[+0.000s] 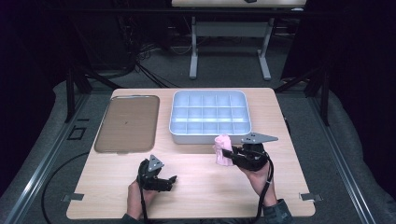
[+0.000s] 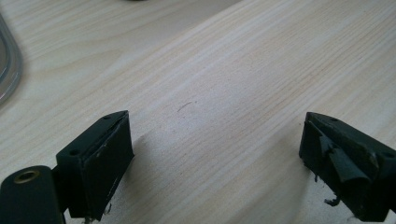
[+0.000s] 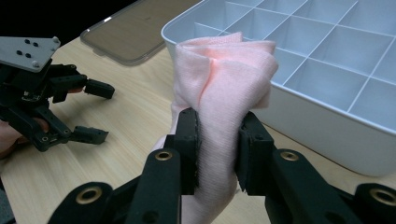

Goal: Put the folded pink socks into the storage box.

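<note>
In the right gripper view the lower end of the pink cloth (image 3: 224, 93) runs off the bottom edge, and its middle is covered by the right gripper (image 3: 218, 144) clamped on it. The white divided tray (image 3: 327, 126) is cut off at the top and right edges. In the left gripper view the lid (image 2: 7, 70) shows just a curved rim at the left edge

Looks to me like a lab recording bay, not a home. I see dark curtained walls at the left and right edges, metal floor rails (image 1: 42, 158) running up both sides, loose cables (image 1: 140, 56) piled at upper left, a second bench's legs (image 1: 194, 46) at top centre, grey carpet under my light wooden bench (image 1: 196, 186).
</note>
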A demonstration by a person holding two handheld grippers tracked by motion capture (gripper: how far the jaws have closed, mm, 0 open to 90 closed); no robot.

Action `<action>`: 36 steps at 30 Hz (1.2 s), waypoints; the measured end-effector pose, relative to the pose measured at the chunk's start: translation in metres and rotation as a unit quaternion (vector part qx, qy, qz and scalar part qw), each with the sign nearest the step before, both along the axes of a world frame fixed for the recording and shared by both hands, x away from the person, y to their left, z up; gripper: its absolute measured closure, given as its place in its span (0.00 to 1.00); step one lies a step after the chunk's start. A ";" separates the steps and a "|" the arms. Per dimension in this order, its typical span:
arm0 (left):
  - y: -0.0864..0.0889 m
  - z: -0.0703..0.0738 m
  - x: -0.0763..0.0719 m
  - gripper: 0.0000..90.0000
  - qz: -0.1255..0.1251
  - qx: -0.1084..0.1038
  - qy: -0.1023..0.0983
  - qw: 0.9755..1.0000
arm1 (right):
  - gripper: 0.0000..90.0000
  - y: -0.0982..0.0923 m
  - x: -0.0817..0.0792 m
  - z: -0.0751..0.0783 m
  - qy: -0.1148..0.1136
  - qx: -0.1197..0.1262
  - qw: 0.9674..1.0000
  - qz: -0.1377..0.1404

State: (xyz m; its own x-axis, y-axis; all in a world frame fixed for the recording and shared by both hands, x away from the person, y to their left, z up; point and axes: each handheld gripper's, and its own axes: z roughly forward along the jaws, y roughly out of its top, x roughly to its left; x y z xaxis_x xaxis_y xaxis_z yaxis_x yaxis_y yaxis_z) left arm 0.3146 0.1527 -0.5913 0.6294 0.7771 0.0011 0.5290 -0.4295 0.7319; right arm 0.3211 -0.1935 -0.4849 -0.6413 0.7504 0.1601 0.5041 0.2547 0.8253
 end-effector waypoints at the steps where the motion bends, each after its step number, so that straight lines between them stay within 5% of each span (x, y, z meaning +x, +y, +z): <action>1: 0.000 0.000 0.000 0.10 0.000 0.000 0.000 1.000 | 0.81 -0.001 0.000 0.001 -0.004 0.002 1.000 -0.004; 36: 0.000 0.000 0.000 0.11 -0.001 0.001 0.000 1.000 | 0.81 -0.040 0.020 0.042 -0.068 -0.009 0.995 -0.074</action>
